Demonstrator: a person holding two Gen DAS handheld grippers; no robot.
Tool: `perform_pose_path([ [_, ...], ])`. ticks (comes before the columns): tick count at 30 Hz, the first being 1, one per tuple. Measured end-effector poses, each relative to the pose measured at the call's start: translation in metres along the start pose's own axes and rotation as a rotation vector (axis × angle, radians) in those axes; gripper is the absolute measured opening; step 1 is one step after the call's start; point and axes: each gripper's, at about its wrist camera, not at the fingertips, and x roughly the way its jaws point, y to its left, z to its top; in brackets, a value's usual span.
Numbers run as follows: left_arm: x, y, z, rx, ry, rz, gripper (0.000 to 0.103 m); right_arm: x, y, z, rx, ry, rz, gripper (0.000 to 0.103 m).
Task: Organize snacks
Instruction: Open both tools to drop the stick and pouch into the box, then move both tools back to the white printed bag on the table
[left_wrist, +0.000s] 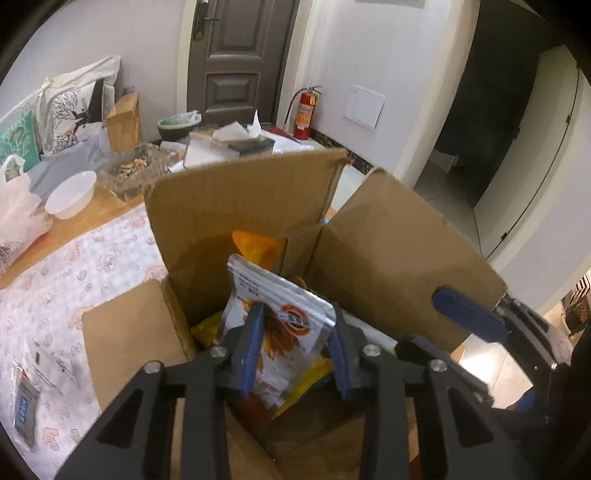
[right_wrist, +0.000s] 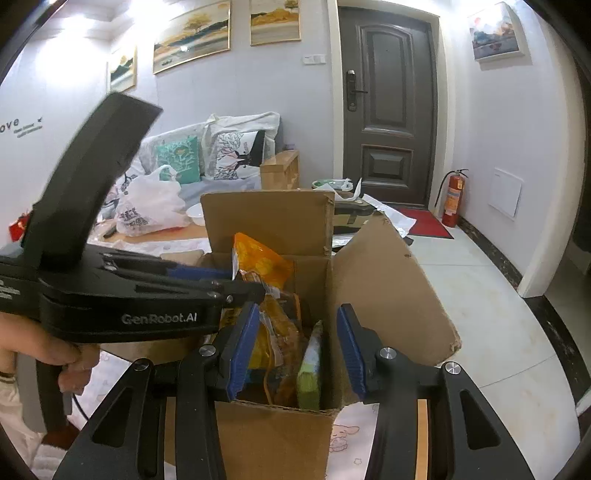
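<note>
An open cardboard box (left_wrist: 391, 258) stands on the table with its flaps up; it also shows in the right wrist view (right_wrist: 273, 435). Several snack packs lie inside. My left gripper (left_wrist: 295, 354) is over the box, its blue pads around a silver-white snack bag with orange print (left_wrist: 288, 325) that stands upright in the box. An orange bag (left_wrist: 258, 247) stands behind it, also in the right wrist view (right_wrist: 258, 258). My right gripper (right_wrist: 295, 350) is open and empty above the box's near edge, over a green pack (right_wrist: 309, 376). The left gripper's body (right_wrist: 122, 295) reaches in from the left.
A floral tablecloth (left_wrist: 74, 280) covers the table. A white bowl (left_wrist: 72, 199), a glass dish (left_wrist: 136, 171), a white plastic bag (right_wrist: 147, 210) and tissues (left_wrist: 236, 133) lie behind the box. A small packet (left_wrist: 26, 410) lies at left. A fire extinguisher (right_wrist: 453, 199) stands by the door.
</note>
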Motion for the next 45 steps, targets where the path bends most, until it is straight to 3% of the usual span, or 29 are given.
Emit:
perform_pose_path([
  [7, 0.009, 0.002, -0.002, -0.011, 0.046, -0.033, 0.031, -0.002, -0.003, 0.001, 0.017, 0.0, -0.009, 0.039],
  [11, -0.011, 0.003, -0.004, -0.003, 0.011, -0.023, 0.057, -0.007, -0.001, 0.002, 0.015, -0.006, -0.013, 0.04],
  [20, -0.08, 0.031, -0.016, -0.036, -0.105, 0.008, 0.068, -0.025, 0.029, 0.014, -0.029, -0.026, -0.001, 0.045],
  [29, -0.169, 0.097, -0.052, -0.091, -0.218, 0.134, 0.081, -0.033, 0.108, 0.029, -0.127, -0.046, 0.105, 0.047],
  [35, -0.212, 0.153, -0.091, -0.161, -0.257, 0.216, 0.082, -0.016, 0.184, 0.032, -0.207, -0.027, 0.204, 0.053],
  [40, -0.227, 0.205, -0.124, -0.238, -0.256, 0.237, 0.083, 0.011, 0.243, 0.025, -0.264, 0.027, 0.276, 0.058],
  [45, -0.213, 0.249, -0.145, -0.306, -0.233, 0.221, 0.085, 0.051, 0.286, 0.013, -0.303, 0.1, 0.322, 0.062],
])
